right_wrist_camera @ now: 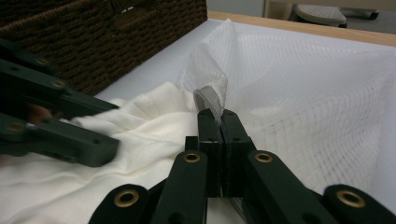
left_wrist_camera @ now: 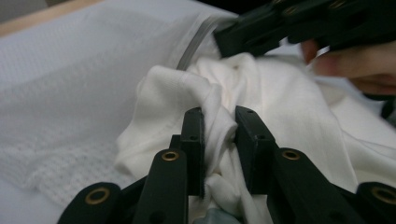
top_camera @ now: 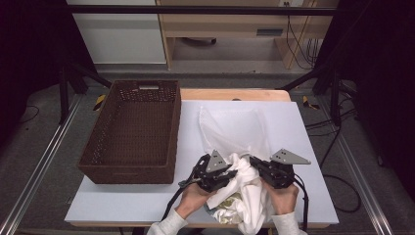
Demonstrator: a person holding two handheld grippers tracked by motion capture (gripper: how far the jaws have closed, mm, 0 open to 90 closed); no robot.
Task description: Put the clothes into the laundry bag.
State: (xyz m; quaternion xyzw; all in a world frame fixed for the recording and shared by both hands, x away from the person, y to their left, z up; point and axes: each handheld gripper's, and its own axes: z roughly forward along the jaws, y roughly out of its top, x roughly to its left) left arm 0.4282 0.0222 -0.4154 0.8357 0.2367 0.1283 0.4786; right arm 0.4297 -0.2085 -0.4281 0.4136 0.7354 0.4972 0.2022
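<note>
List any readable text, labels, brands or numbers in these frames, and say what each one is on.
None can be read. The basket, white garment, mesh bag and table carry no legible print. A grey panel on the far wooden furniture is too small and blurred to tell whether it bears text.

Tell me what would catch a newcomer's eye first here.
The bunched white cloth at the table's near edge, pinched by the left gripper. Beside it, the right gripper is clamped on the grey rim of a white mesh bag lying mid-table. A dark wicker basket stands at the left.
</note>
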